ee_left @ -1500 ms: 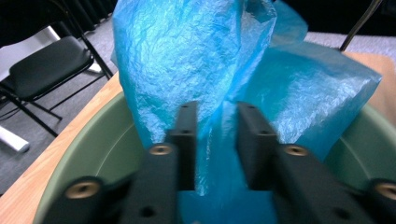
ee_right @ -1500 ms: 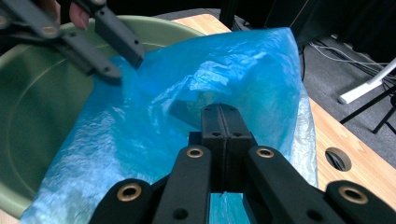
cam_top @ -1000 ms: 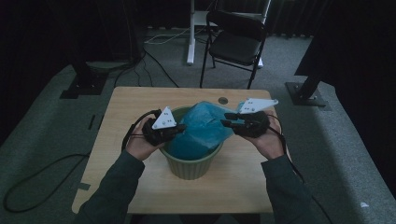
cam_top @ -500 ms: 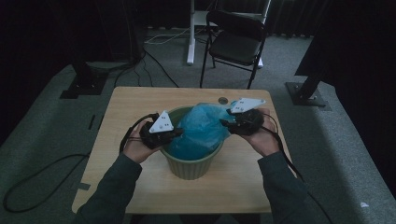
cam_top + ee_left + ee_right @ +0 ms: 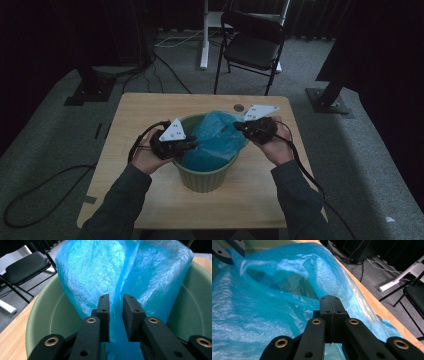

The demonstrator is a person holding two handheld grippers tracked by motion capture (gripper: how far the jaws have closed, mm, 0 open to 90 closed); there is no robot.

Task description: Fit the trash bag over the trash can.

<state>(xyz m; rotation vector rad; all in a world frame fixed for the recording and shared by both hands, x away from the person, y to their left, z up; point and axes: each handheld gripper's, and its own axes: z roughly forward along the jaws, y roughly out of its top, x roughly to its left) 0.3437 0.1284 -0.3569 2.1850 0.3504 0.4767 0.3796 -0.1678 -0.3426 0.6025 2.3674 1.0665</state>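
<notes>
A pale green pot point(image 5: 205, 177) stands mid-table with a crinkled blue plastic bag point(image 5: 215, 137) bulging out of it. My left gripper point(image 5: 192, 145) is at the pot's left rim. In the left gripper view its jaws point(image 5: 115, 298) have just been opening. They stand slightly apart with a fold of the bag point(image 5: 100, 270) between them and the pads off it, above the pot's inner wall point(image 5: 50, 312). My right gripper point(image 5: 239, 126) is at the far right rim. Its jaws point(image 5: 329, 298) have just been closing and are pressed together on the bag's film point(image 5: 262, 315).
The wooden table point(image 5: 145, 110) has a small round hole point(image 5: 239, 107) behind the pot. A black folding chair point(image 5: 252, 47) and a white post point(image 5: 204, 35) stand beyond it. Black stand bases point(image 5: 330, 100) and cables point(image 5: 30, 190) lie on the grey carpet.
The right gripper has edged slightly inward along the rim, and the bag's top has shifted shape. The left hand has stayed put.
</notes>
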